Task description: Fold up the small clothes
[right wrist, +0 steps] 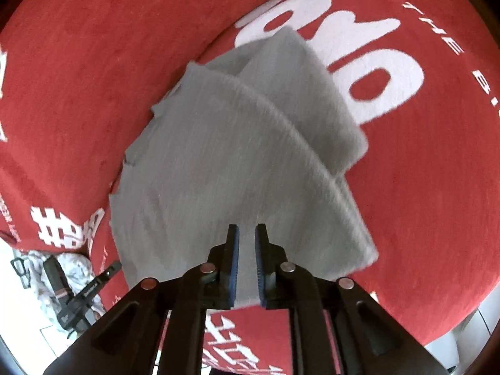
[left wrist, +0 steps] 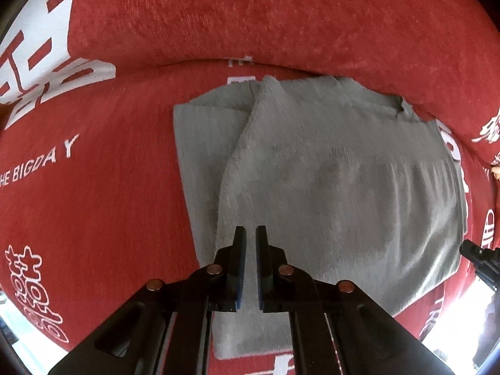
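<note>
A small grey garment [left wrist: 328,172] lies folded on a red cover with white lettering [left wrist: 93,172]. One side is folded over the middle, leaving a diagonal fold edge. My left gripper [left wrist: 251,234] hovers over the garment's near part, its jaws a narrow gap apart and holding nothing. In the right wrist view the same grey garment [right wrist: 218,162] lies in overlapping layers. My right gripper [right wrist: 247,232] is over its near edge, its jaws also a narrow gap apart and empty. The tip of the right gripper [left wrist: 478,256] shows at the left view's right edge.
The red cover [right wrist: 422,203] rises into a padded back behind the garment [left wrist: 281,25]. In the right wrist view the left gripper [right wrist: 84,297] shows at lower left, over a white patterned cloth [right wrist: 72,262] and pale floor beyond the cover's edge.
</note>
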